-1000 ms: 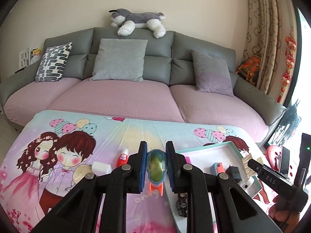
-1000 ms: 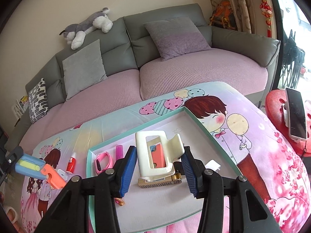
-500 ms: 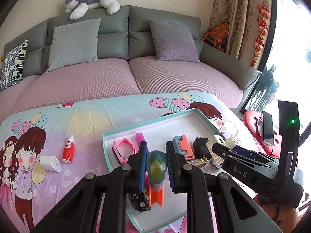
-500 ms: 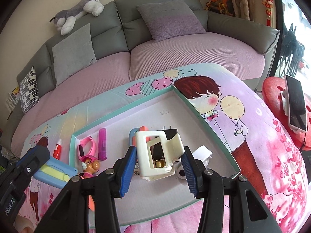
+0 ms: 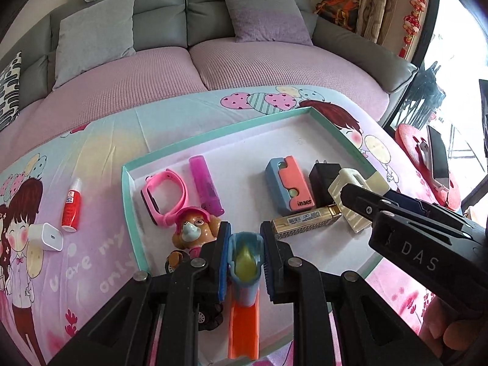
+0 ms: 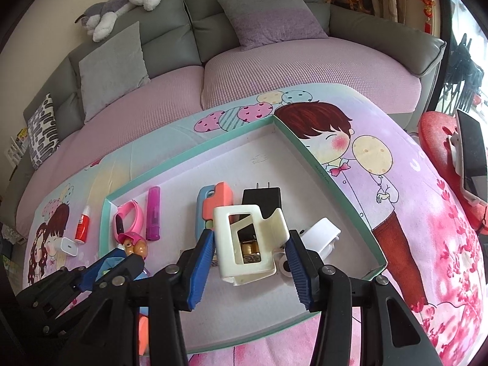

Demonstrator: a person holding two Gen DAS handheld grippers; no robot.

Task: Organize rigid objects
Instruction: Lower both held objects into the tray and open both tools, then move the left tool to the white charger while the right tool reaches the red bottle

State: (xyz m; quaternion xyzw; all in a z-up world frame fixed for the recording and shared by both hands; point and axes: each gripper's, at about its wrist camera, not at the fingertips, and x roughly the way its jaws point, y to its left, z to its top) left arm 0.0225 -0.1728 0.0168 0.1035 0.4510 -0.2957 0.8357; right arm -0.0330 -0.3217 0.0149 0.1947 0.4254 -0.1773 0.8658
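Note:
My left gripper (image 5: 244, 262) is shut on a blue, yellow and orange toy (image 5: 244, 274), held low over the near part of the teal-rimmed white tray (image 5: 213, 134). My right gripper (image 6: 250, 262) is shut on a cream plastic holder (image 6: 244, 244) just above the tray's right part; it also shows in the left wrist view (image 5: 350, 189). In the tray lie a pink watch (image 5: 164, 195), a purple tube (image 5: 206, 186), a pup toy (image 5: 192, 231), a blue-orange case (image 5: 288, 186), a black charger (image 5: 323, 180) and a gold box (image 5: 305, 221).
A red glue bottle (image 5: 71, 206) and a white charger cube (image 5: 47, 236) lie on the cartoon cloth left of the tray. A white clip (image 6: 323, 235) lies in the tray's right corner. A grey-pink sofa (image 5: 244, 55) stands behind the table, a red stool (image 6: 442, 140) to the right.
Both grippers have come lower and closer over the tray with their objects still held. The left view has swung right from the cloth onto the tray.

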